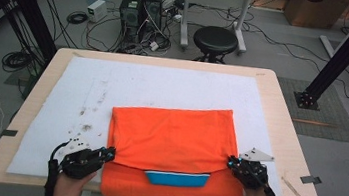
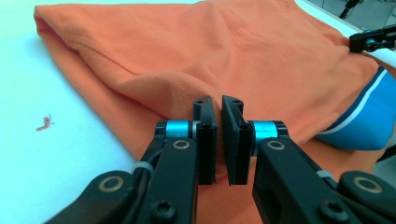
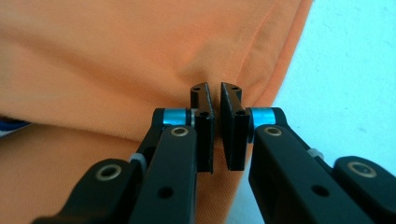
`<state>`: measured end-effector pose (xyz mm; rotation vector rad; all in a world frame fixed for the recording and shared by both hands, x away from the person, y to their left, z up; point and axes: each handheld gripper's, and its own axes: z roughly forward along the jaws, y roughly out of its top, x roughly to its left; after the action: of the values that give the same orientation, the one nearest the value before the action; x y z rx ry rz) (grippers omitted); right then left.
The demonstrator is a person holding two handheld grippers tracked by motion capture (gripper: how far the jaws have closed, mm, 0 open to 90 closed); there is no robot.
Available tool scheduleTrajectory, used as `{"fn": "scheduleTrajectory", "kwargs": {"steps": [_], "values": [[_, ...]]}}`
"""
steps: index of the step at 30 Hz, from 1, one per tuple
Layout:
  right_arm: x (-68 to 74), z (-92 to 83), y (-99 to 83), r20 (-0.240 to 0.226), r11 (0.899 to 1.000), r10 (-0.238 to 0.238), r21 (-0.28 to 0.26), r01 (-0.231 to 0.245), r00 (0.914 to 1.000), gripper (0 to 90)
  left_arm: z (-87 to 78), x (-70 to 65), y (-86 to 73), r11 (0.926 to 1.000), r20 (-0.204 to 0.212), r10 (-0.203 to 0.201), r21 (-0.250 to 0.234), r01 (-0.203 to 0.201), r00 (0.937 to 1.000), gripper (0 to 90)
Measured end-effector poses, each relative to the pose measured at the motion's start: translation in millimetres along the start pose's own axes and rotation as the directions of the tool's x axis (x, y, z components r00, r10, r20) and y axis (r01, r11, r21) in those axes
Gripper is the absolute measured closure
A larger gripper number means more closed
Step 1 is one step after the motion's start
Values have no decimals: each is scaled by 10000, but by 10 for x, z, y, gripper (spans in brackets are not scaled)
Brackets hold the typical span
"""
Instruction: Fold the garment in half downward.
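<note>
**Both jaws pinched the folded edge of the orange shirt, one at each end**

The orange shirt (image 1: 172, 138) lay on the white mat (image 1: 88, 82) that covered the bench (image 1: 280, 121), towards the person's side of it, its near part hanging past the mat's near edge. It was folded over on itself, and the blue collar (image 1: 176, 179) peeked out from under the folded layer at the middle of the near side. The folded layer's near edge ran crosswise, left to right, and that line was what the coming move turned on.

The left gripper (image 1: 109, 154) sat at the left end of that edge, the right gripper (image 1: 231, 162) at the right end, so each hand was nearest its own corner and the collar lay between them.

In the left gripper view the jaws stood nearly together, with orange cloth bunched between their tips; the shirt stretched away ahead and to the right of them. In the right gripper view the jaws were likewise drawn close on a pucker of cloth, the shirt spreading ahead and to the left, bare mat on the right. Both looked to be gripping the shirt.
</note>
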<state>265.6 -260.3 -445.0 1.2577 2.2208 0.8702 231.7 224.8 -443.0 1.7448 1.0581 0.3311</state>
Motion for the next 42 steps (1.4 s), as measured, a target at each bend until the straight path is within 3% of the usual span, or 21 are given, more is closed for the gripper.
{"fn": "scheduleTrajectory", "kwargs": {"steps": [4, 9, 13, 21, 24, 26, 27, 28, 30, 35, 38, 42], "values": [[-27, -137, 5, -145, 9979, 343, -546, -350, 9993, 862, -39, -9, 14, 9999, 41, 52, -102, -52, 10000, 843], [-13, -374, 33, -220, 9945, 193, -1023, -214, 9996, 862, -111, -42, 21, 9995, 246, -43, -323, 51, 9997, 843], [1, -477, 16, -350, 9951, -69, -991, 34, 9994, 861, -156, -61, -10, 9996, 330, -20, -293, 30, 9995, 843], [11, -540, -109, -564, 9958, -45, -916, -7, 9984, 861, -240, -106, -58, 9998, 641, 181, -74, -177, 9978, 843], [2, -488, -145, -801, 9971, 54, -750, -115, 9968, 845, -204, -63, -66, 9999, 777, 120, 46, -124, 9969, 803], [-33, -457, -139, -1064, 9949, 290, -926, -389, 9939, 757, -181, -16, -23, 9999, 628, -143, -42, 146, 9979, 570], [-52, -450, -122, -1088, 9920, 509, -1093, -628, 9928, 670, -169, 14, 12, 9995, 547, -229, -193, 240, 9982, 500], [-79, -440, -95, -995, 9892, 668, -1236, -790, 9928, 653, -147, 62, 66, 9989, 444, -316, -324, 331, 9985, 470], [-147, -391, -17, -892, 9854, 905, -1359, -1022, 9919, 565, -89, 140, 153, 9974, 242, -549, -444, 559, 9982, 427], [-355, -139, 237, -376, 9771, 1652, -1298, -1687, 9856, 453, 150, 349, 384, 9951, -60, -911, -389, 908, 9958, 361], [-425, -8, 348, -264, 9736, 1941, -1172, -1959, 9806, 395, 305, 441, 495, 9962, -93, -822, -305, 819, 9966, 332], [-465, 179, 473, -365, 9766, 1904, -944, -1930, 9810, 302, 485, 584, 588, 9957, -197, -921, -128, 918, 9956, 287]]}}
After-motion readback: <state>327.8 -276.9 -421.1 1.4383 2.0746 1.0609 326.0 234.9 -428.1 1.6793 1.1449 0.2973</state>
